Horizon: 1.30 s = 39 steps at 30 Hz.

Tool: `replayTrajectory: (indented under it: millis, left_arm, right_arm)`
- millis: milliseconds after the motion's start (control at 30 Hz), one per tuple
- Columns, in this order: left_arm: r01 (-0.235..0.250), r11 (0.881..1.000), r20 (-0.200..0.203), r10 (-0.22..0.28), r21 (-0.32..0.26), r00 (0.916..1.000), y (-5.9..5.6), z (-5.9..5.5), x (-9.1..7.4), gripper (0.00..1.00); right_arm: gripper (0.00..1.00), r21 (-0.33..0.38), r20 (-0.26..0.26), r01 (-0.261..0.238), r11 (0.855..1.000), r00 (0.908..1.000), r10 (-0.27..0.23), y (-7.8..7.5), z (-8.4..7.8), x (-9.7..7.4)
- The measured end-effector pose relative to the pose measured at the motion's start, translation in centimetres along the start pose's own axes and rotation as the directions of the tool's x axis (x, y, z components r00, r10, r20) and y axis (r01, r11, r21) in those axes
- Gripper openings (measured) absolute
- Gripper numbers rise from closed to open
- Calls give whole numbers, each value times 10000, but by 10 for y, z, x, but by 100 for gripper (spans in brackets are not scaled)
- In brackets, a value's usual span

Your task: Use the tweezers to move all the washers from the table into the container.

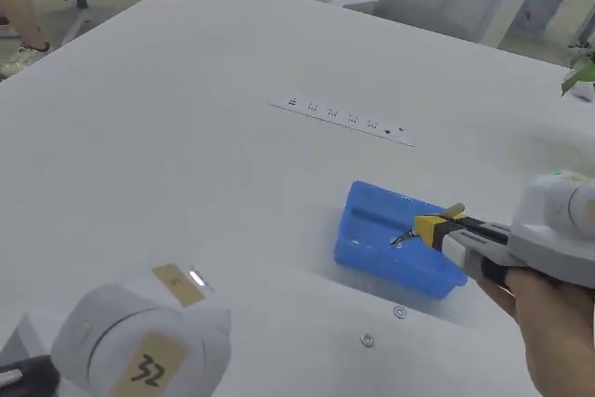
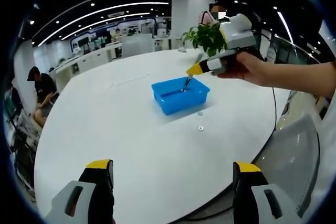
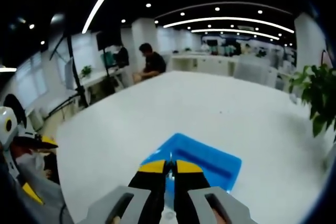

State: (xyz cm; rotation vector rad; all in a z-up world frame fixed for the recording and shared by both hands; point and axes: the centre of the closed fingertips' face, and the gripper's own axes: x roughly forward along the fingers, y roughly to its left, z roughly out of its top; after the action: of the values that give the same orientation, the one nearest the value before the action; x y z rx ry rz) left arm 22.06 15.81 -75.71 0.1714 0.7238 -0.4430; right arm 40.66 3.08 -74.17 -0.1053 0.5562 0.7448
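The right gripper clamps the tweezers, tips down in the blue container, two washers lying on the table, and the left gripper gapes wide.

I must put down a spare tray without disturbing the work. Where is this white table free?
Free: the white table left of the blue plastic container, between the flush socket strip and the open left gripper. Crowded: the container's near side, where two small metal washers lie, and above it, where the right gripper holds thin metal tweezers.
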Motion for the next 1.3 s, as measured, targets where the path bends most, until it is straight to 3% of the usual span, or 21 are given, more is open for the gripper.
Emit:
replayTrajectory:
  millis: [133,300,667,1300]
  left_arm:
    - [-9,10000,-19,9,-14,10000,1,0,0,96]
    - [-23,10000,-30,23,-22,10000,1,0,0,96]
    - [-32,10000,-102,32,23,9999,1,-2,1,96]
    - [26,9999,-112,-24,124,9999,-1,-1,1,96]
  right_arm:
    - [1,-16,-131,214,9998,9997,-214,-8,-6,14]
    - [1,-352,-676,352,9988,9970,-375,-15,-18,25]
    - [1,-590,-1224,231,9980,9920,-302,-15,-36,44]
    - [2,-659,-1311,67,9978,9913,-153,-13,-41,44]
